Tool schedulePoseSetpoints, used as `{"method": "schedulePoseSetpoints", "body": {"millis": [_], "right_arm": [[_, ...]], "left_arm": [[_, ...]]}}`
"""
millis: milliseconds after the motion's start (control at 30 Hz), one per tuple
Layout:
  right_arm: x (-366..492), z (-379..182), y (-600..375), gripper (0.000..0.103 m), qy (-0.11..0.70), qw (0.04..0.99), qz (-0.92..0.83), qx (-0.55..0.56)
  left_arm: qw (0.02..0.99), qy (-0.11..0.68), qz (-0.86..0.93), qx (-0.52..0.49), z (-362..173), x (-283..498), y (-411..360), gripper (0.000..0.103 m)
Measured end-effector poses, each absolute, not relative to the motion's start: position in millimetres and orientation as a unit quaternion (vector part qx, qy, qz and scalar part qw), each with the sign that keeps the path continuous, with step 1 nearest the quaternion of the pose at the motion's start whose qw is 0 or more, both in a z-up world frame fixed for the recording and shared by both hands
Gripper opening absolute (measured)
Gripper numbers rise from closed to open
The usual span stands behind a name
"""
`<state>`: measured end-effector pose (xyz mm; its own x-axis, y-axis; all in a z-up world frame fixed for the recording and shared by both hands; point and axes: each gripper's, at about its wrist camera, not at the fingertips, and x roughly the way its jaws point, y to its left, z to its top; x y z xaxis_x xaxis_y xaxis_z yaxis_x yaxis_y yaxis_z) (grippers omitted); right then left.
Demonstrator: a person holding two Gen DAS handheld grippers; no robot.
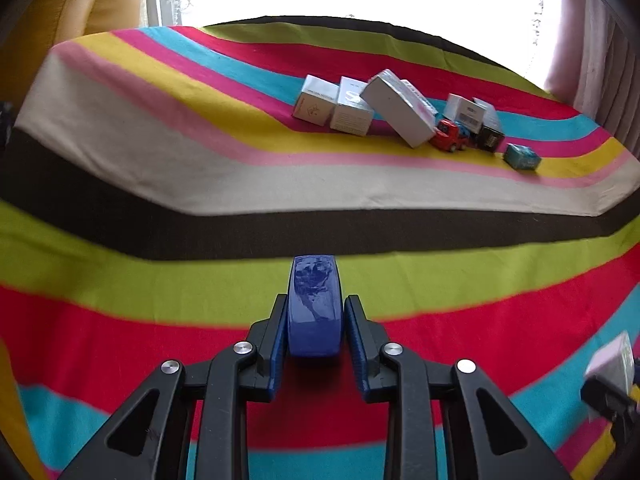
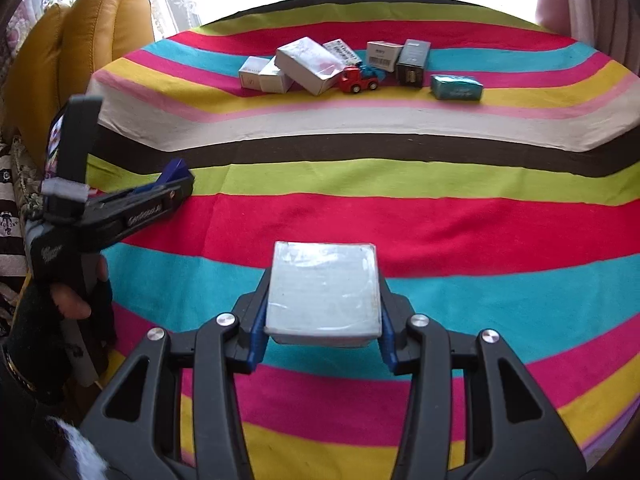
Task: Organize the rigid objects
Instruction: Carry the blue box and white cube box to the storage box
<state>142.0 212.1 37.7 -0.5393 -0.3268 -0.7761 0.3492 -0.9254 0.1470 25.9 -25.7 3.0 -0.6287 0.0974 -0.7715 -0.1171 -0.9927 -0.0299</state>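
My left gripper (image 1: 315,320) is shut on a narrow blue box (image 1: 315,304), held upright over the striped cloth (image 1: 160,272). In the right wrist view, my right gripper (image 2: 322,312) is shut on a white square box (image 2: 323,290) wrapped in clear film, above the cloth's near part. That same box (image 1: 614,360) shows at the right edge of the left view. The left gripper (image 2: 176,184) appears from the side at left, held by a gloved hand (image 2: 76,300). Far back lies a cluster: white boxes (image 2: 308,65), a red toy truck (image 2: 358,79), a dark box (image 2: 412,62), a teal box (image 2: 456,87).
The striped cloth (image 2: 440,220) covers a raised surface and drops over a step toward me. A yellow leather armchair (image 2: 80,40) stands at the back left. Bright window and curtains (image 2: 600,0) lie behind. Cloth between the grippers and the far cluster is bare.
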Motion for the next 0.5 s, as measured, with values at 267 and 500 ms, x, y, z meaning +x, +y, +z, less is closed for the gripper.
{"method": "schedulePoseSetpoints", "body": {"millis": [267,500], "right_arm": [[153,33,231,0.049,0.0,0.193,-0.874,0.446],[164,30,253,0.049,-0.009,0.187,-0.874,0.449]], "left_arm": [[0.101,-0.001,0.902,-0.419,8,96,-11,0.029],[0.142,0.022,0.901,-0.409,19,125,16,0.029]]}}
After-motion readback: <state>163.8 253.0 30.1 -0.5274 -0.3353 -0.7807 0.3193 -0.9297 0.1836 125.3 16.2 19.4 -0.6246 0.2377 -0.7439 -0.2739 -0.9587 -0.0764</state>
